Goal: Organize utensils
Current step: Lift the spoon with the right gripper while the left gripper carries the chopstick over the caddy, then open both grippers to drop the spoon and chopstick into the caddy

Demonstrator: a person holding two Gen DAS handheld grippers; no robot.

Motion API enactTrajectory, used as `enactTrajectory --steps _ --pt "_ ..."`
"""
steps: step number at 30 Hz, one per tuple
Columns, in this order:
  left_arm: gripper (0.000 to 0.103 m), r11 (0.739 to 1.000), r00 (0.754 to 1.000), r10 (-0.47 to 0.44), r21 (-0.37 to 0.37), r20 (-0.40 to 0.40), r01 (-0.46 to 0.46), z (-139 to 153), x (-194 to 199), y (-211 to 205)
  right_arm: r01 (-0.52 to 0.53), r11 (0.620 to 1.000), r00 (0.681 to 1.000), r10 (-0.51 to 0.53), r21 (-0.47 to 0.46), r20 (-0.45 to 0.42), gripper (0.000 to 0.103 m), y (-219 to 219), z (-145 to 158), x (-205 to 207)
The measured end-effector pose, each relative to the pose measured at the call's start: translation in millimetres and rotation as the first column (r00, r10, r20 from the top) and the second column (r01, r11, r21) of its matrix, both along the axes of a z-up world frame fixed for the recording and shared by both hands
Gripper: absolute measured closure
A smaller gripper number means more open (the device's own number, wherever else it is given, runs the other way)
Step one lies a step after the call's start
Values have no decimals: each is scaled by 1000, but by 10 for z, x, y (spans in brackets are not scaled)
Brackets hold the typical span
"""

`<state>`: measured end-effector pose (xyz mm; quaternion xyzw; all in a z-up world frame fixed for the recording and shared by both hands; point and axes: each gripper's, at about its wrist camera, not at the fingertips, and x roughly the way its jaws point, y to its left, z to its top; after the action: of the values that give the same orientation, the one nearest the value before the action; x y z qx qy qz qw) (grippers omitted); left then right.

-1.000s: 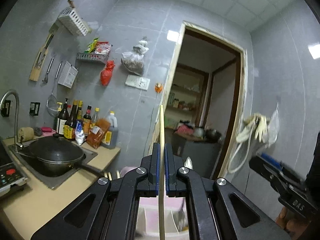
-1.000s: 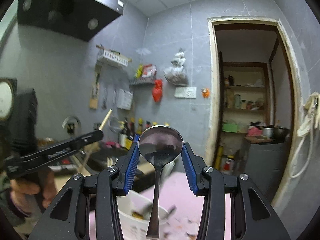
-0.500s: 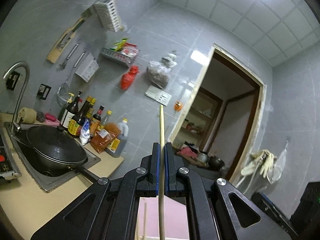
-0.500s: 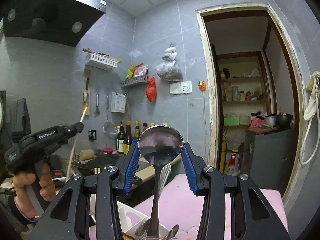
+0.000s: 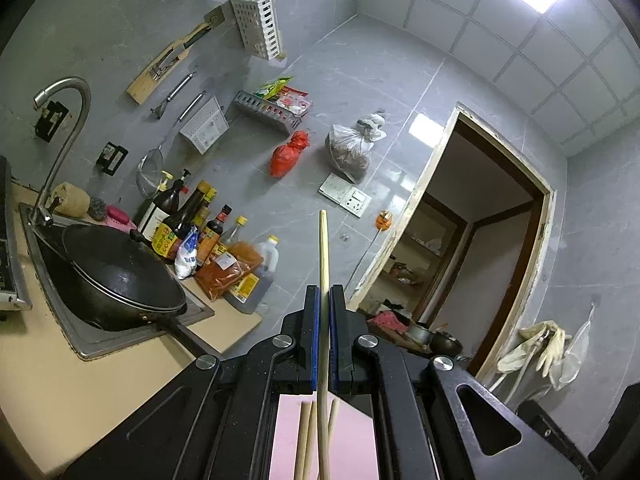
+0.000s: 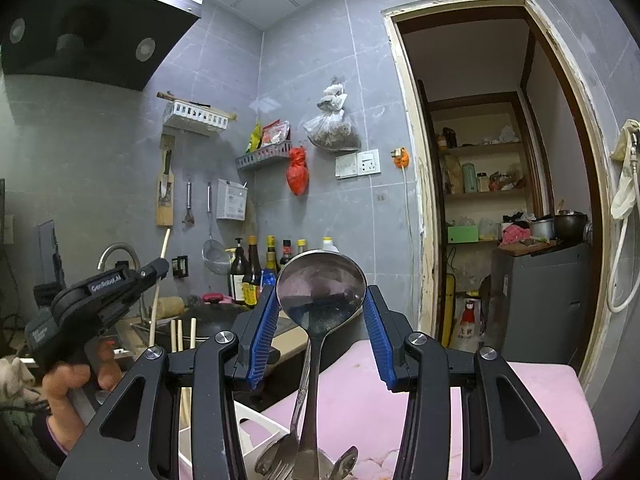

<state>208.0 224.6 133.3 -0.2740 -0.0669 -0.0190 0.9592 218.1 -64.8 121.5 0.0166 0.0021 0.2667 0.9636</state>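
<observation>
left claw [image 5: 324,300] clamps chopstick [image 5: 323,248]; only right view shows right claw [image 6: 320,312] gripping spoon [image 6: 321,286], white holder [image 6: 208,440] below.

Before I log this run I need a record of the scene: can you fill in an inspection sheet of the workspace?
Surface: pink mat, a few stains near its front.
Job's things: chopstick upright in the left tool; spoon bowl-up between the right tool's blue pads; more chopsticks stand together; fork and other cutlery below the spoon beside a white container.
Clutter: wok in the sink, bottles along the wall.
Grippers: left tool shut on the chopstick; right tool holds the spoon by its bowl.
Cables: white cord hanging from the wall plug.
Surroundings: grey tiled wall, range hood, open doorway to shelves.
</observation>
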Motion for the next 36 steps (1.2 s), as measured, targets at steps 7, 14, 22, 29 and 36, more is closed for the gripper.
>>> enactTrajectory --steps 7,14,22,29,36 --pt "101 995 998 54 80 12 -55 -112 -18 -243 49 998 998 -47 -27 47 62 55 -74 0" --pt "101 987 997 80 139 -7 -79 -219 3 -423 77 994 994 -70 -76 85 62 169 -189 -42" --pt "100 978 996 37 208 -84 -18 -327 -38 -561 81 988 994 -71 -131 79 61 225 -343 -75" --pt "99 962 982 -35 262 -183 83 -385 -99 -699 65 988 998 -62 -139 26 52 165 -371 -103" --pt "68 952 962 -90 262 -259 160 -349 -163 -809 71 993 997 -72 -97 -10 29 55 -290 -181"
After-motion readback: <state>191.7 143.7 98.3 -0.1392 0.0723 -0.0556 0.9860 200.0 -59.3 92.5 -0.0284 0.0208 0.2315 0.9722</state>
